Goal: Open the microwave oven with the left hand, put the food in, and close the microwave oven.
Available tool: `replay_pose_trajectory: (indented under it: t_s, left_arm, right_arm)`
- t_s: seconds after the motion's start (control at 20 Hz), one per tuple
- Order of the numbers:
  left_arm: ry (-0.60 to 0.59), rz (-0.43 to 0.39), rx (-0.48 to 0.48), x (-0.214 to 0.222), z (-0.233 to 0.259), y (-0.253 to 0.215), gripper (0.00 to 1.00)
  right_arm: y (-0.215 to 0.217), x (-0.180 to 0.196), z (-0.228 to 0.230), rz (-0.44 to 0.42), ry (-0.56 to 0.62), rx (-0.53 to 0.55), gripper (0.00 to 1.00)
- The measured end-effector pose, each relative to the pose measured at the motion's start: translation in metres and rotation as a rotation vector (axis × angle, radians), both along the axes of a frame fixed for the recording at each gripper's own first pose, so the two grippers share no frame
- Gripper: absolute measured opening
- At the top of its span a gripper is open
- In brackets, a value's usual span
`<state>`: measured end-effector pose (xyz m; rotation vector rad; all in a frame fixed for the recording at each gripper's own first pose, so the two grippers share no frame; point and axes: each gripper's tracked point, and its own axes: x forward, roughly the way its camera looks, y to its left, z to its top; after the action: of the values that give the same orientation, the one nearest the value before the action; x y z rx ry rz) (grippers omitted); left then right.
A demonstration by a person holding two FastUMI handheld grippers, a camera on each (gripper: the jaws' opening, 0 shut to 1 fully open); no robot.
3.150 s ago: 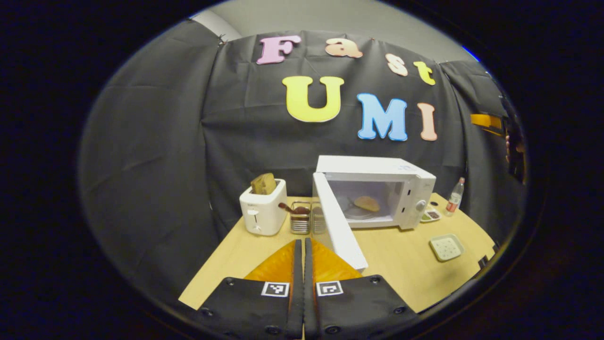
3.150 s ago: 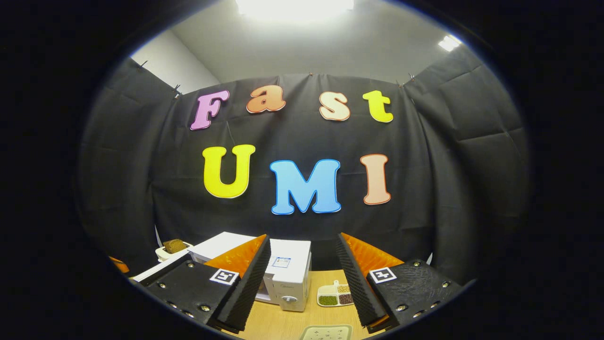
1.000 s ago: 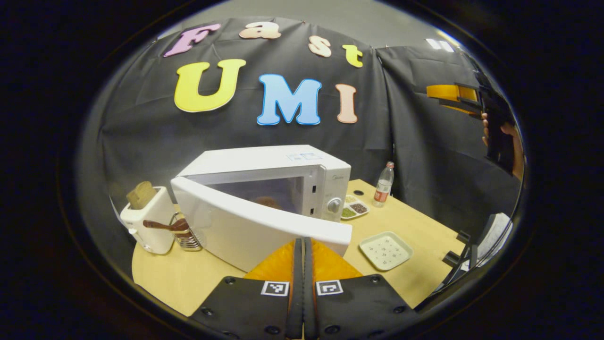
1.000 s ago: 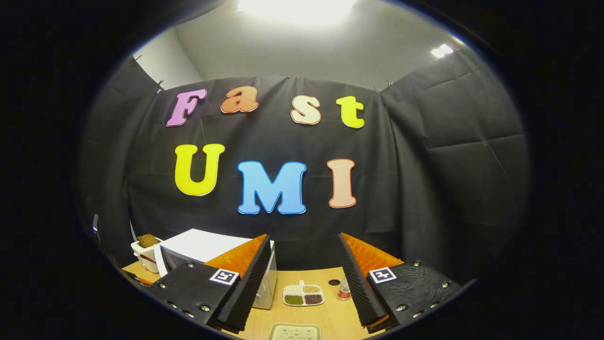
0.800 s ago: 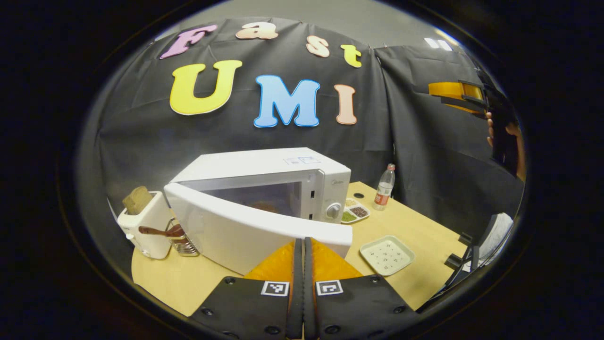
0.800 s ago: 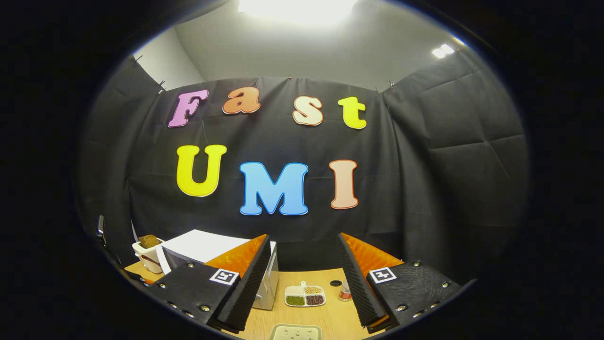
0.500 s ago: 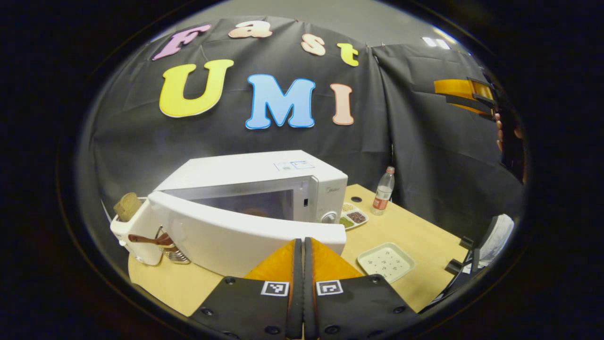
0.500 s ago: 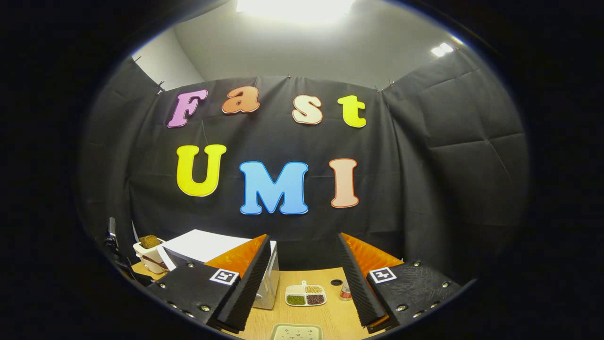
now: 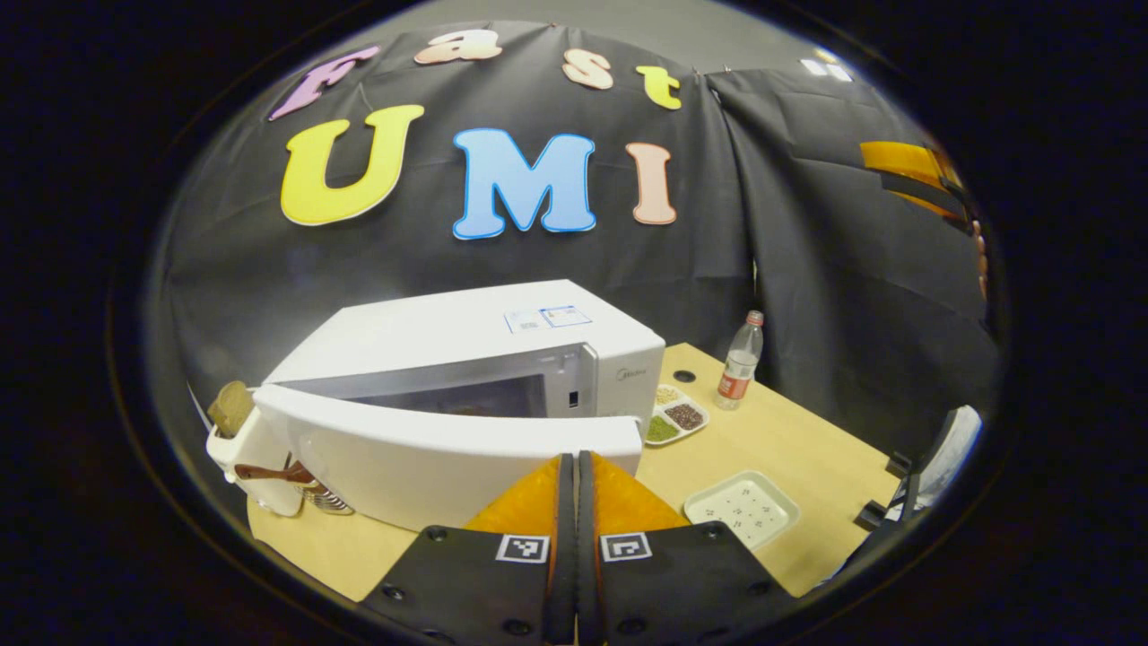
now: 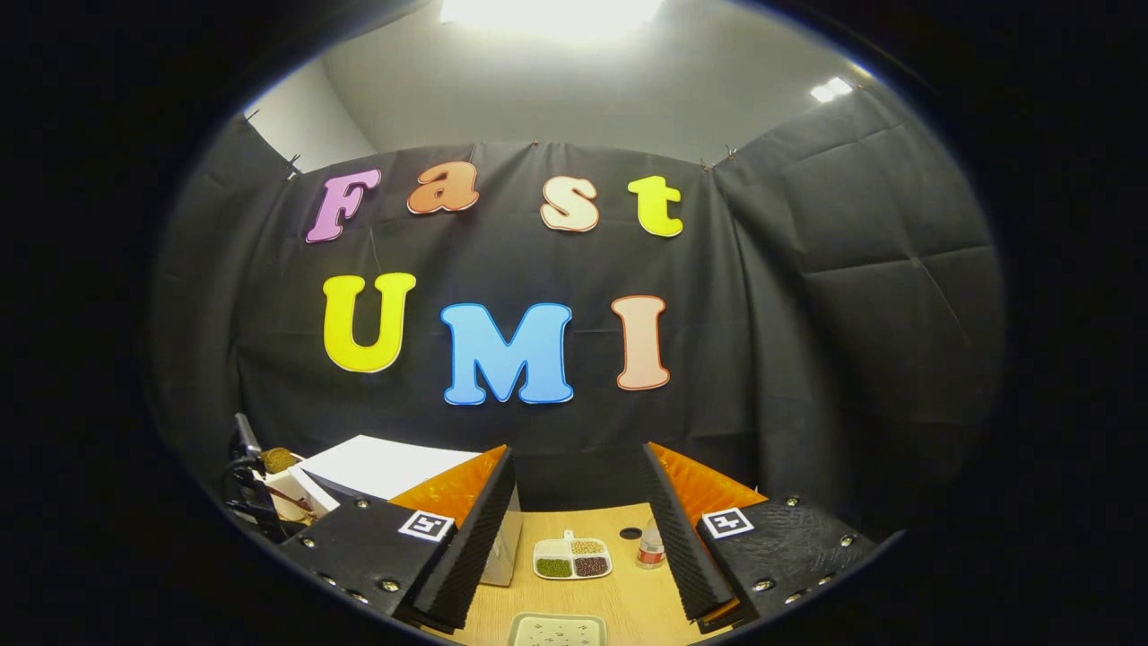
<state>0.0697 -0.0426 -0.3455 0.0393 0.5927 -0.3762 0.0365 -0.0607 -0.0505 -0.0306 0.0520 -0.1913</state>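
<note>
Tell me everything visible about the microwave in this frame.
The microwave is a white box, plastic or painted metal by its look, standing on the wooden table. A small label sits on its top. Its door, hinged at the left, stands partly open, showing a dark cavity; the contents are unclear. The shut left gripper is at the door's free edge. A toaster stands beside it.

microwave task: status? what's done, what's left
Done: the food is barely visible as a brownish shape behind the microwave window. In hand: the shut left gripper sits at the door, which is ajar near the latch side. Left: shut the door fully. The right gripper is open and empty.
</note>
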Motion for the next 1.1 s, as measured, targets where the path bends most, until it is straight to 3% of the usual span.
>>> replay_pose_trajectory:
  t_s: [1.1]
  left_arm:
    - [0.04, 0.096, -0.032, 0.066, -0.02, -0.023, 0.07]
  right_arm:
    - [-0.033, 0.007, -0.013, -0.03, 0.005, 0.026, 0.85]
